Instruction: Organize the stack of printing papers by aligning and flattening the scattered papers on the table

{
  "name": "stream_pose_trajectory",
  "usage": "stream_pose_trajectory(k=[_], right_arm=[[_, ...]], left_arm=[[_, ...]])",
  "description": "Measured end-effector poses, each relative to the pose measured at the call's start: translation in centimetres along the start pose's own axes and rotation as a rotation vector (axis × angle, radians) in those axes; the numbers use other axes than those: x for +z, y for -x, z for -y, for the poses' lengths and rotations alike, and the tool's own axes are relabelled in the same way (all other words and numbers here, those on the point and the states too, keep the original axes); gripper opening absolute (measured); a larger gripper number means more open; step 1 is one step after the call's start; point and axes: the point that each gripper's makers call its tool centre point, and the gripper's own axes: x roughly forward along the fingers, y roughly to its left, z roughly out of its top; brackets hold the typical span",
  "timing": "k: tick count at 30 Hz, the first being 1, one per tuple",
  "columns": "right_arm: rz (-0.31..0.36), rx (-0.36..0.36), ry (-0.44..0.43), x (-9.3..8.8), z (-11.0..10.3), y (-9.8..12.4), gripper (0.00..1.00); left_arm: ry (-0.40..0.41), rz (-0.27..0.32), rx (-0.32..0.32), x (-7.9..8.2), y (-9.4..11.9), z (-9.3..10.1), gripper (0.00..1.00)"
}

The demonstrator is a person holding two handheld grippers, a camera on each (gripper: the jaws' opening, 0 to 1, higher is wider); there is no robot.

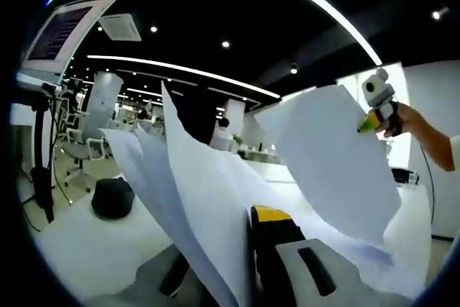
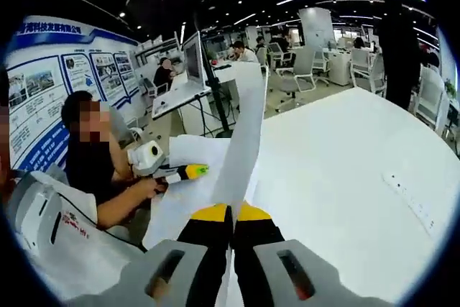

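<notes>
White printing papers (image 2: 241, 141) hang in the air between your two grippers, lifted off the white table (image 2: 345, 170) rather than lying flat on it. In the right gripper view one sheet runs edge-on from the clamped jaws of your right gripper (image 2: 232, 215) straight away toward the far side, its long axis in line with the jaws; both yellow tips are pressed together on its near edge. In the left gripper view your left gripper (image 1: 248, 231) is likewise closed on the sheets, which fan up and to the left in front of the jaws, loose and unaligned. Your two hands grip the papers at separate edges, well apart, with the hand holding the right gripper raised high on the right of that view. To square the stack, I judge you need to bring the held edges together and lower them toward the table. Office chairs (image 2: 305, 62) stand far behind.
</notes>
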Motion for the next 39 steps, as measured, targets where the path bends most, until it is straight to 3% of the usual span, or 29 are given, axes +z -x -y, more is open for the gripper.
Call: stream_pose_trajectory(k=[13,16,29,33,39], right_arm=[[-0.029,-0.052,0.034,-0.7,0.7,-2.2,0.0],[-0.051,-0.122,0.083,-1.0,1.8,-2.4,0.0],[-0.047,-0.143,0.037,-1.5,2.2,-3.7,0.0],[-0.058,-0.199,0.068,-1.6,3.4,-3.9,0.0],[-0.072,-0.225,0.075,-2.0,4.2,-4.5,0.0]], left_arm=[[-0.006,0.003,-0.001,0.0,0.1,0.7,0.1],[-0.006,0.003,-0.001,0.0,0.1,0.7,0.1],[-0.007,0.003,-0.001,0.0,0.3,0.9,0.1],[-0.007,0.003,0.0,0.0,0.4,1.0,0.1],[-0.005,0.002,0.001,0.0,0.4,0.9,0.1]])
